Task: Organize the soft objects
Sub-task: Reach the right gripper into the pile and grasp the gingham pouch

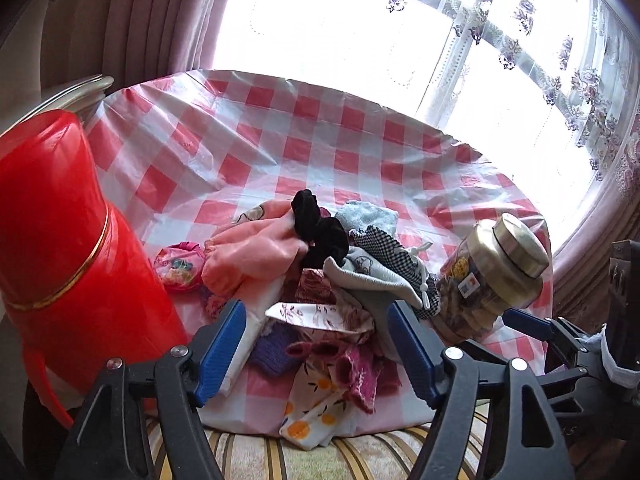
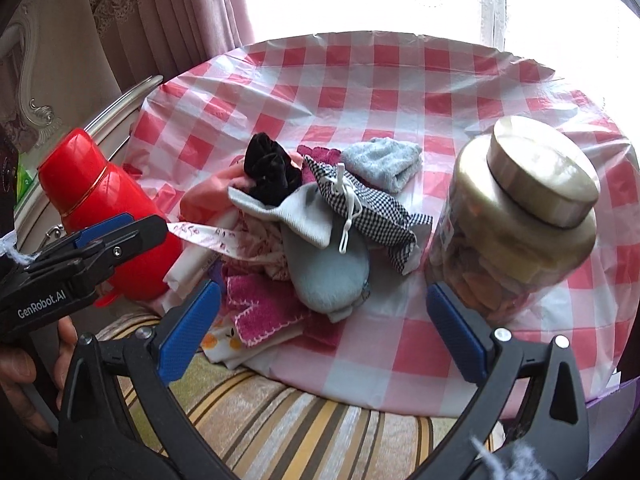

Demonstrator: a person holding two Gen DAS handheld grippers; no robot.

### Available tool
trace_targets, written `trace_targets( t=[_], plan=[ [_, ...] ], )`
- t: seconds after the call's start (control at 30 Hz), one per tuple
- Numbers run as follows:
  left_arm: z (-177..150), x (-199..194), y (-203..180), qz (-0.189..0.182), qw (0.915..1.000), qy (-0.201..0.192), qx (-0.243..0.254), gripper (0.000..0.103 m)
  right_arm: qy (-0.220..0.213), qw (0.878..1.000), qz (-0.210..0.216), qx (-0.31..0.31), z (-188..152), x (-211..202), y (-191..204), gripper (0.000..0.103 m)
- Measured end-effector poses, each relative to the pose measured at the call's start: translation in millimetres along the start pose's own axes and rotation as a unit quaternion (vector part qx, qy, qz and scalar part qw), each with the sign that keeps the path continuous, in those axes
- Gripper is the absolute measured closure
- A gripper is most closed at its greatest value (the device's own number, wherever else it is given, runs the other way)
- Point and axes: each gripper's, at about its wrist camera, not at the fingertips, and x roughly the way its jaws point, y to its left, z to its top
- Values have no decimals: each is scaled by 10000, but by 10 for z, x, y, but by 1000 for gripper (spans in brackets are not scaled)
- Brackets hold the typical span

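Blue-padded jaws of both the left gripper [image 1: 316,350] and right gripper [image 2: 324,332] stand released, gripping nothing. Just ahead lies the cloth pile [image 2: 304,232] on the desk [image 2: 400,92]; left nearer, jar [image 2: 516,216] right.

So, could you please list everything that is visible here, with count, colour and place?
thermos: one, red, gold band, left of pile
jar: one, clear, gold lid, right of pile
soft pile: one heap, mixed colours, near table edge
black cloth: one, on top of pile
light blue towel: one, folded, behind pile
checked pouch: one, black-white, white cord, on pile
tablecloth: one, red-white check, covers table
curtains: pink, at window
left gripper: black, blue pads, jaws open, empty
right gripper: same, open, empty
hand: on left gripper's handle
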Motion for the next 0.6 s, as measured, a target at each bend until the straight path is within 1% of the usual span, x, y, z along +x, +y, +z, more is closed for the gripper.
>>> trace_targets(
  t=[0.07, 0.33, 0.37, 0.47, 0.53, 0.6],
  plan=[
    [60, 61, 31, -24, 10000, 37, -86, 32, -46, 10000, 27, -8, 74, 64, -10, 0],
    [235, 143, 89, 246, 9995, -79, -187, 33, -221, 9995, 171, 121, 328, 329, -46, 3],
    [238, 146, 92, 267, 9994, -93, -195, 33, -249, 9996, 134, 78, 369, 356, -32, 3],
    [233, 144, 92, 288, 9993, -113, -190, 33, -261, 9996, -109, -39, 484, 457, -7, 8],
    [234, 146, 100, 312, 9993, -125, -184, 33, -158, 9997, -183, 3, 549, 565, -20, 13],
    [250, 146, 117, 334, 9991, -142, -200, 33, 2, 9996, -278, 96, 589, 689, -40, 14]
  ],
)
